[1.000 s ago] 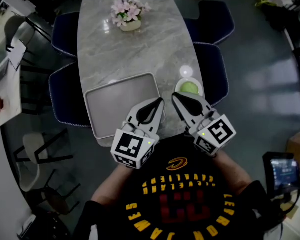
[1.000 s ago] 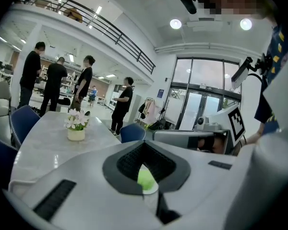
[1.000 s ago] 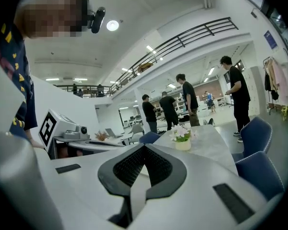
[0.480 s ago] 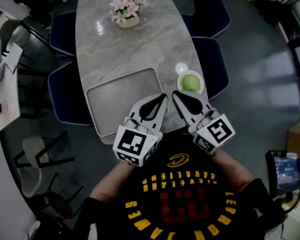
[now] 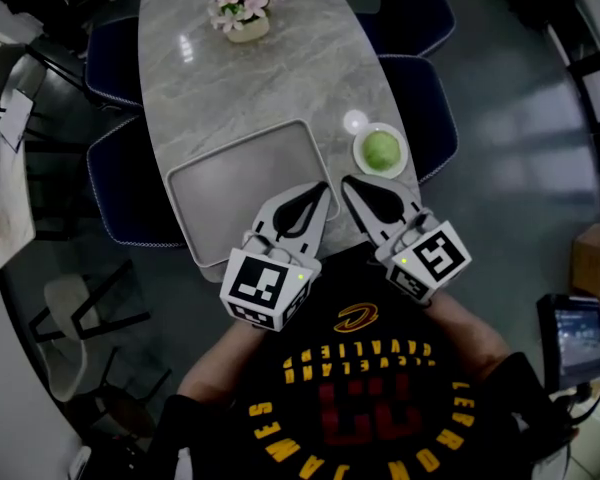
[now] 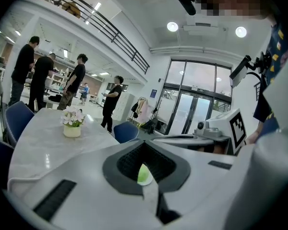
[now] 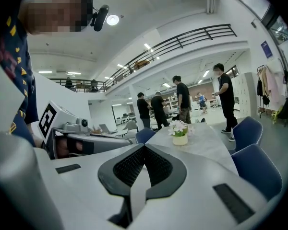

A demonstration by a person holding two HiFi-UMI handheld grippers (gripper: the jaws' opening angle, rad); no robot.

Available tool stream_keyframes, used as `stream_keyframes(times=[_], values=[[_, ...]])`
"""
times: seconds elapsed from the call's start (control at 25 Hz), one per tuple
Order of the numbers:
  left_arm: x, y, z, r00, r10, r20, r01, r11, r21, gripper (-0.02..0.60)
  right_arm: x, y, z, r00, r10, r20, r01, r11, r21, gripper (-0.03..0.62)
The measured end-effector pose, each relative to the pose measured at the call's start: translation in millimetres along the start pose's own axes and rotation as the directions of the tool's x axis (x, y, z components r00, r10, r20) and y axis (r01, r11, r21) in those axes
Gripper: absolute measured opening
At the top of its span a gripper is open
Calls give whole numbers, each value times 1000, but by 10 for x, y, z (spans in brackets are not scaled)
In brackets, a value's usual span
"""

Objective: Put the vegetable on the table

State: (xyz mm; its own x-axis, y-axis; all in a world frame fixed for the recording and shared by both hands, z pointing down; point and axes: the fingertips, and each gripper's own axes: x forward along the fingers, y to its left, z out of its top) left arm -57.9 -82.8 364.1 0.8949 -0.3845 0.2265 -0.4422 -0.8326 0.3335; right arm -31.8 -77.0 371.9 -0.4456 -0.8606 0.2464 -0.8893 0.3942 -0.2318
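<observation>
A long grey marble table (image 5: pixel 270 78) stands on a glossy dark floor (image 5: pixel 520 138), with navy chairs (image 5: pixel 425 98) along both sides. A grey tray (image 5: pixel 240 180) lies on it. Just right of the tray, the green vegetable (image 5: pixel 381 149) sits in a white bowl (image 5: pixel 359 158). Far beyond the tray stands a pot of pink flowers (image 5: pixel 242 8). The left gripper (image 5: pixel 318 192) and right gripper (image 5: pixel 349 184) hover by the tray's near right corner, jaws pressed together on nothing.

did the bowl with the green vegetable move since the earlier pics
No. The bowl holding the vegetable keeps its place right of the tray on the table; only the view shifted.
</observation>
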Motion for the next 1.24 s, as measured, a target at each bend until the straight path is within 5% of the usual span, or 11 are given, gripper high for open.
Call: stream_keyframes(times=[0.32,1.24], values=[[72,-26,-112,1000,-19,-23,19,1000,-10,0,-12,20,-118,1000,18,-24,-18,1000,10,4],[715,-254,-128,986,145,-81,-146,989,-9,0,-304,-665,-98,992,126,-17,-125,991,49,4]])
